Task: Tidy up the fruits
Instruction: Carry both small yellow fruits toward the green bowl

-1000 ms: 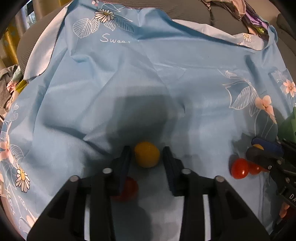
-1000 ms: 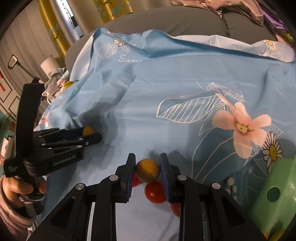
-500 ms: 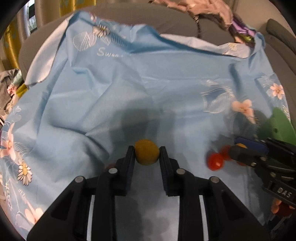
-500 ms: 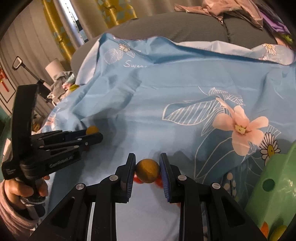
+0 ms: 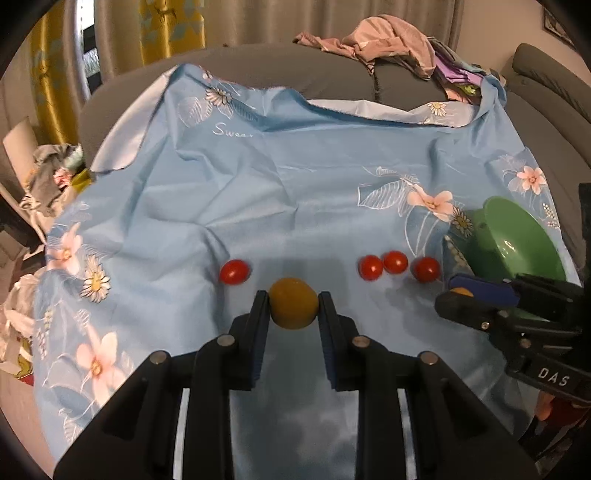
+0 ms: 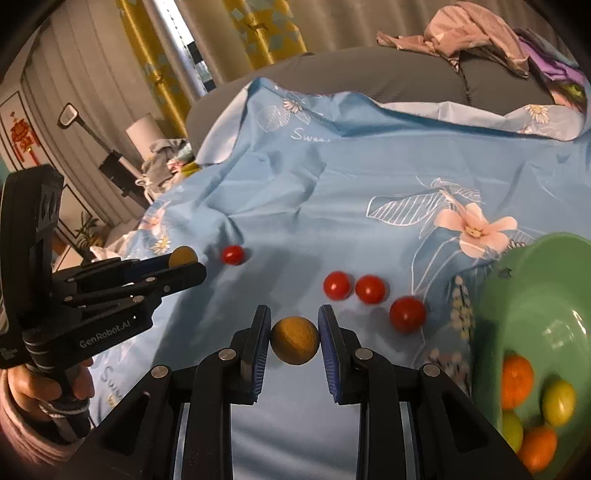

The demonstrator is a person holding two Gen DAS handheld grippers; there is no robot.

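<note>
My left gripper is shut on a small yellow-brown round fruit and holds it above the blue floral cloth. My right gripper is shut on a like yellow-brown fruit, also held above the cloth. Several red cherry tomatoes lie on the cloth: one apart at the left and three in a row near a green bowl. In the right wrist view the bowl holds orange and yellow-green fruits. The left gripper shows at the left of the right wrist view.
The cloth covers a grey sofa with crumpled clothes on its back. More clothes are piled at the left. Yellow curtains hang behind. The right gripper's body shows at the right edge of the left wrist view.
Both grippers have risen and pulled back from the cloth, each carrying its yellow-brown fruit. The tomatoes and the green bowl have come into fuller view.
</note>
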